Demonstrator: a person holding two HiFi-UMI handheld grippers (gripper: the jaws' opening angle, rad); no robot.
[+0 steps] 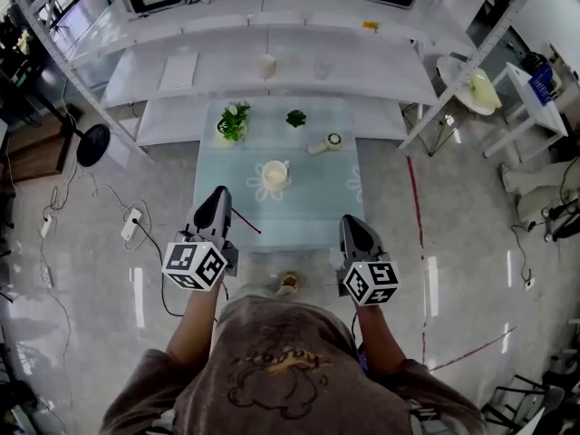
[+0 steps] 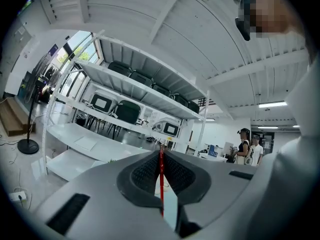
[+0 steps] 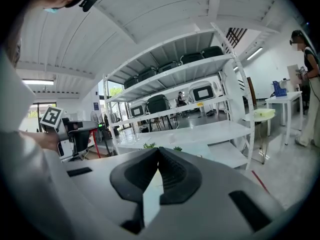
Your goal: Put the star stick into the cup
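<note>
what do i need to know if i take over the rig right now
Left gripper: shut on the star stick, by the near left corner of the table.
Right gripper: shut, empty, at the table's near edge.
Cup: upright mid-table, ahead of both grippers.
Done: stick is in hand.
Left: carry it over the cup, lower it in and release.

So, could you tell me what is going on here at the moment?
A person holds a claw in each hand, standing at the near edge of a table. The left claw is shut on the thin red star stick. The right claw is shut with nothing in it. The cup stands on the middle of the table, beyond both claws, and the stick is not yet in it.
</note>
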